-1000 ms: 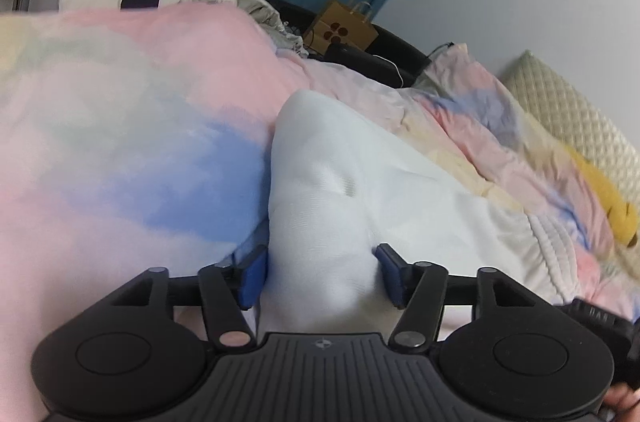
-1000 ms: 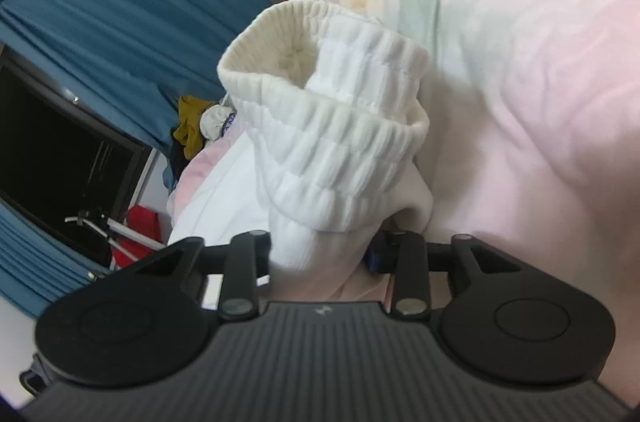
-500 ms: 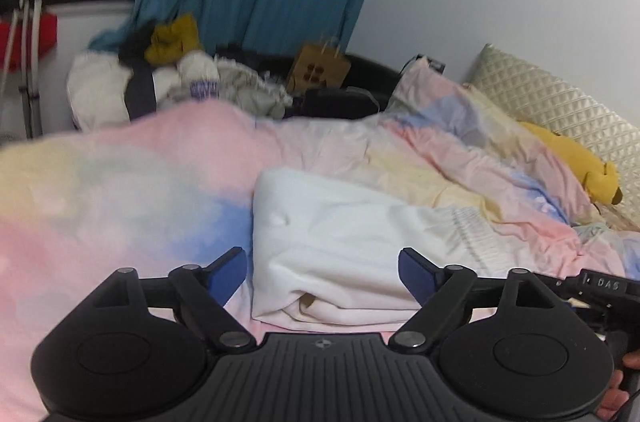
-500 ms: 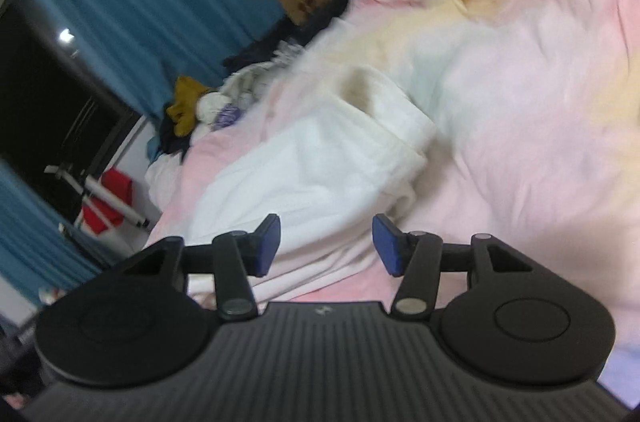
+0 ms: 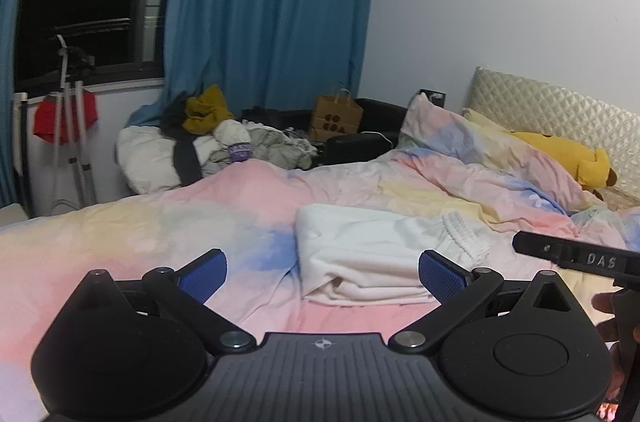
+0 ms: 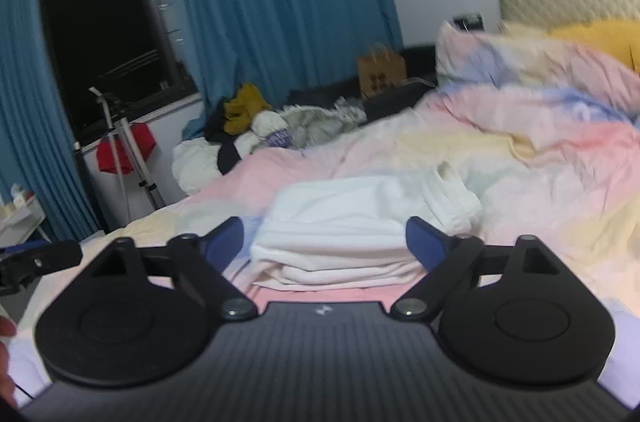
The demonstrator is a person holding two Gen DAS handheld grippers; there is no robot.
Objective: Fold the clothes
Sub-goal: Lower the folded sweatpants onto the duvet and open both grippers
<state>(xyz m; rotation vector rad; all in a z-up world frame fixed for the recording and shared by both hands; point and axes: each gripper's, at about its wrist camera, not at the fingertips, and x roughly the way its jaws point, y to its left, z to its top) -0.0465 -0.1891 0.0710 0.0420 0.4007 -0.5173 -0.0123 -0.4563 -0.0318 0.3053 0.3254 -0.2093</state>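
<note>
A white garment (image 5: 372, 254) lies folded in a flat stack on the pastel duvet (image 5: 160, 234), its ribbed elastic band at the right end. It also shows in the right wrist view (image 6: 360, 230). My left gripper (image 5: 322, 274) is open and empty, raised just in front of the stack. My right gripper (image 6: 325, 240) is open and empty, also pulled back from the stack and not touching it. The right gripper's body (image 5: 576, 256) shows at the right edge of the left wrist view.
A heap of unfolded clothes (image 5: 224, 142) lies at the far edge of the bed below the blue curtain (image 5: 272, 2). A brown paper bag (image 5: 336, 118) stands behind it. A yellow plush toy (image 5: 564, 158) lies by the quilted headboard (image 5: 560, 110). A stand with a red cloth (image 5: 64, 114) is at the left.
Both grippers were shut on the white garment a second ago. They have let it go, opened wide and pulled back and up. The garment now rests folded on the duvet.
</note>
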